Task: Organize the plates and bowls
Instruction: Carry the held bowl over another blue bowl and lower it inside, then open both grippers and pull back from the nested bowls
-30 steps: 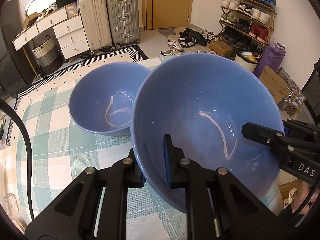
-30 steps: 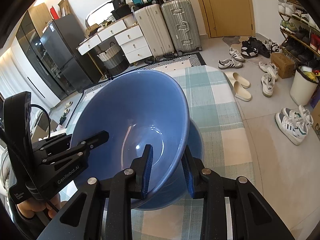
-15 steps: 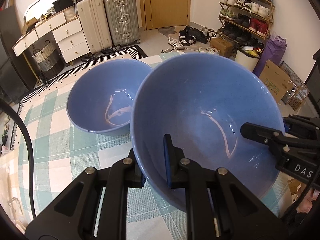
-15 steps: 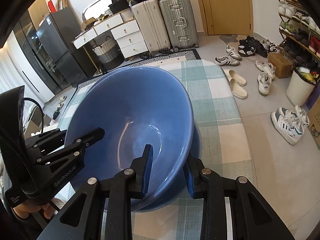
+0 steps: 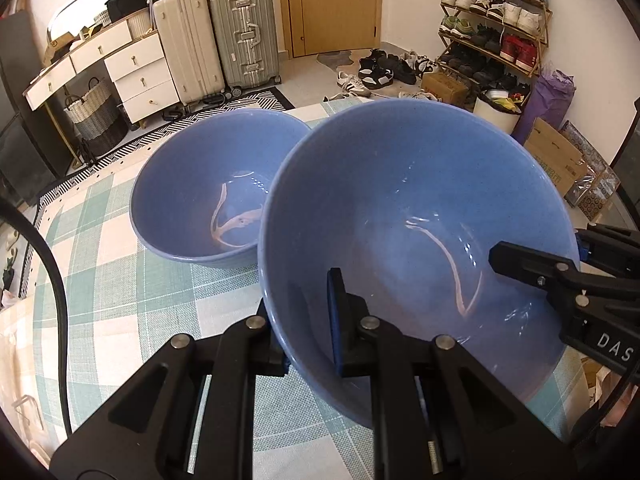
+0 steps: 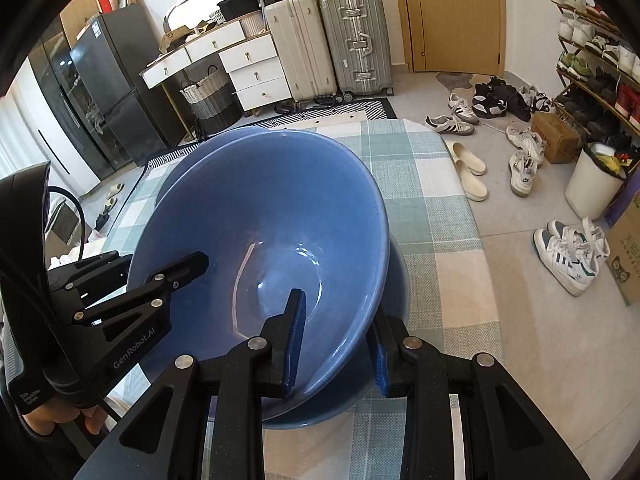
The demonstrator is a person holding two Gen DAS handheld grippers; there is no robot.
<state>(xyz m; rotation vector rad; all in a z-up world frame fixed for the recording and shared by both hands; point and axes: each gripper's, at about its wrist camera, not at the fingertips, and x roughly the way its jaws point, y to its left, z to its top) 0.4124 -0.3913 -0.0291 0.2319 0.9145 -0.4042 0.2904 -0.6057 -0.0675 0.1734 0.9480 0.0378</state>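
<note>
A large blue bowl [image 5: 416, 216] is held tilted above the checked tablecloth [image 5: 120, 312]. My left gripper [image 5: 306, 312] is shut on its near rim, one finger inside, one outside. My right gripper [image 6: 336, 344] is shut on the opposite rim of the same bowl [image 6: 260, 240]; it also shows at the right of the left wrist view [image 5: 532, 270]. A second blue bowl [image 5: 200, 184] sits on the table behind and to the left. In the right wrist view another blue bowl [image 6: 396, 280] lies under the held one.
The table edge [image 6: 472, 208] drops to a floor with scattered shoes [image 6: 568, 252]. Suitcases [image 5: 216, 36], a white drawer unit [image 5: 132, 68] and a shoe rack [image 5: 496, 20] stand farther back. A black cable [image 5: 56, 280] hangs at the left.
The held bowl has tilted and shifted slightly over the bowl beneath it. Both grippers stay shut on its rim.
</note>
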